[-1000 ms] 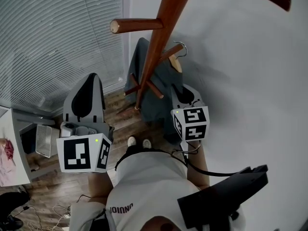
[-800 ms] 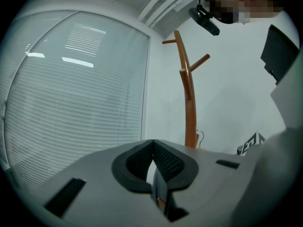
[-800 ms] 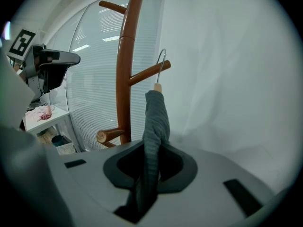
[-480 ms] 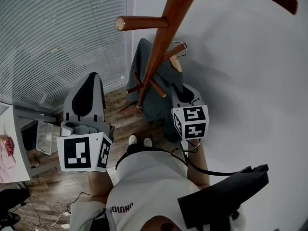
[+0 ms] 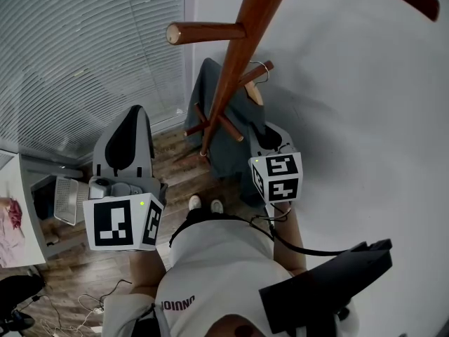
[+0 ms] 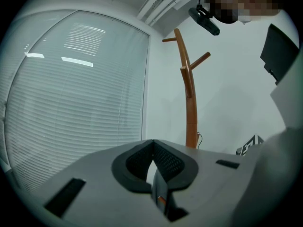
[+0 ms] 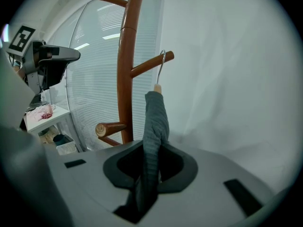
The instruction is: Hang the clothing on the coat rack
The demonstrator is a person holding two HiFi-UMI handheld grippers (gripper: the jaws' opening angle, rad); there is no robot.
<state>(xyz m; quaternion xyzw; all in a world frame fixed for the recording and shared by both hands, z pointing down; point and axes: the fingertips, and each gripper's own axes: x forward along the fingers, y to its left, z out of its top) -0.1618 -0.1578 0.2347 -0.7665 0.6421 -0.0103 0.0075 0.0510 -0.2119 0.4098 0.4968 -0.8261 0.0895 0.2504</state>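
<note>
Your right gripper (image 7: 149, 173) pinches the grey cloth garment (image 7: 156, 119) to steady its wire hook (image 7: 161, 69) on the brown wooden peg (image 7: 147, 65); left gripper (image 6: 154, 163) is clenched, empty.

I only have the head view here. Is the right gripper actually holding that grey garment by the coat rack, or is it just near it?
Observer: Holding it. In the right gripper view, the right gripper has its fingers shut on the grey garment, which runs up between them.
Operator: Is the hanger on a peg?
Observer: Yes. Seen from the side, the hanger hook sits over a peg of the coat rack, near the peg's tip.
Operator: And the left one?
Observer: The left gripper has its fingers together with nothing between them.
</note>
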